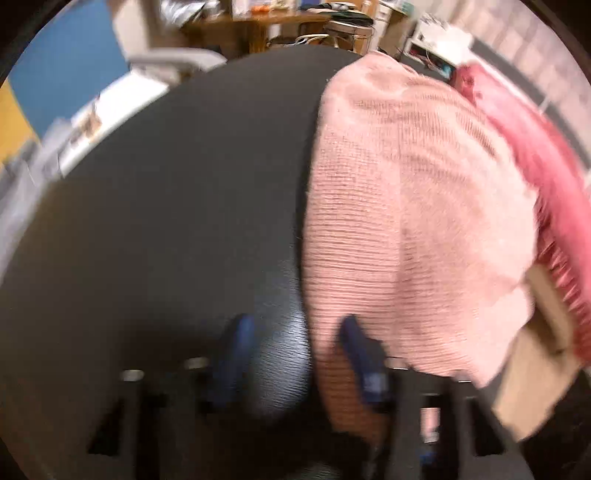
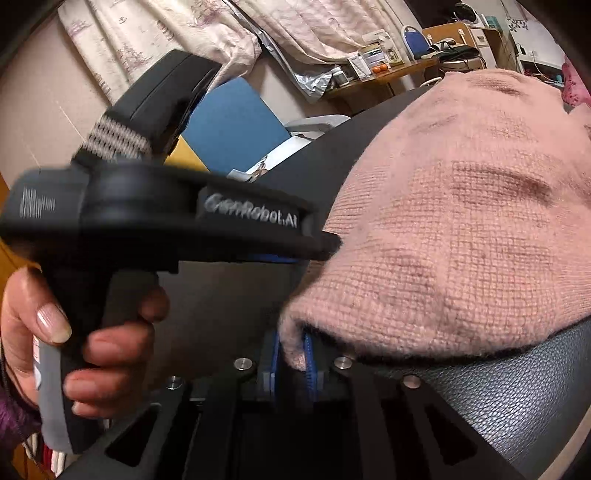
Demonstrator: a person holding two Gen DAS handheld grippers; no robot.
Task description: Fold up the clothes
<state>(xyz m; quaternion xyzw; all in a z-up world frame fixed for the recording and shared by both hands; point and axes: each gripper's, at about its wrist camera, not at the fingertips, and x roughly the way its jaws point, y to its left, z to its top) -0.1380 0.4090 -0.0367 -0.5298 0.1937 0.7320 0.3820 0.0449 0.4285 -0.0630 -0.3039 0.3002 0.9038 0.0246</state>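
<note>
Black tongs (image 2: 291,354), blue pads (image 2: 309,360), silver screws; bare hand (image 2: 74,332), purple sleeve.

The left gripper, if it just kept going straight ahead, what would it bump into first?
Probably the pink knitted cloth. The left gripper is open, one finger already at the cloth's near edge, black table under the other. The picture is blurry, so depth is uncertain.

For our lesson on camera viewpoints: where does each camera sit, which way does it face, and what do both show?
Left wrist: rides the left tool, facing forward over the black table and pink knit sweater; its open blue fingers show.
Right wrist: rides the right tool, shut on the sweater's edge; the left hand shows, holding its tool.
Shared: sweater, table, cluttered wooden desk.
</note>
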